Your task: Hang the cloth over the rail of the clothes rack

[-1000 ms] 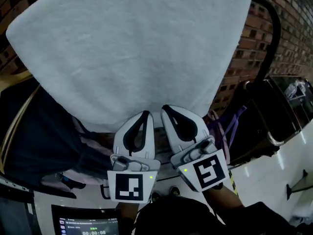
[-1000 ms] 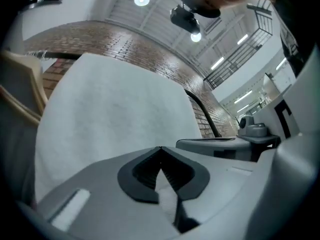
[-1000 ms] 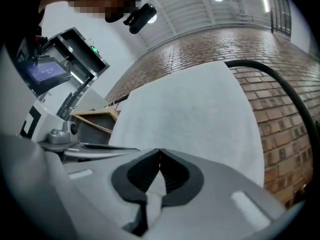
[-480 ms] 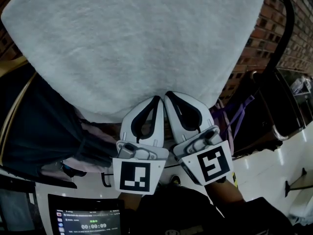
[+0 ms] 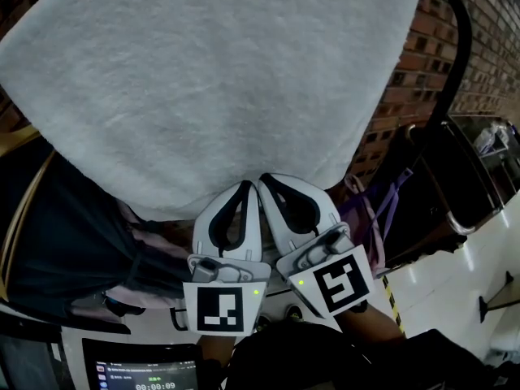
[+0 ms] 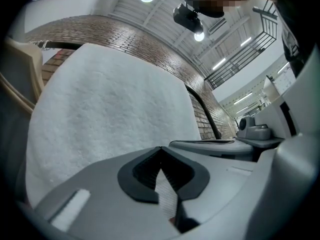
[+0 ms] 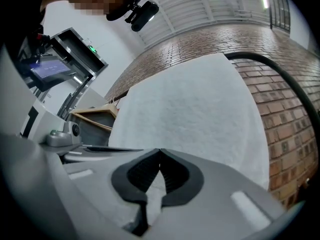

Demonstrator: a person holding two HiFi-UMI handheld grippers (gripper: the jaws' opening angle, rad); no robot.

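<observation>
The white terry towel (image 5: 211, 88) spread wide across the head view, fanning upward from its near edge in front of the brick wall (image 5: 410, 80). The left gripper (image 5: 247, 185) and the right gripper (image 5: 262, 179) sat side by side, nearly touching, at the middle of that near edge. Each had its jaws closed tight on the towel, with white fabric pinched between the dark pads in both gripper views. The black curved rail (image 5: 455, 47) of the clothes rack came out from behind the towel's upper right corner and bent downward. Whether the towel rested on it could not be told. A dark garment (image 5: 65, 234) hung below left, and purple straps (image 5: 382, 210) below right.
</observation>
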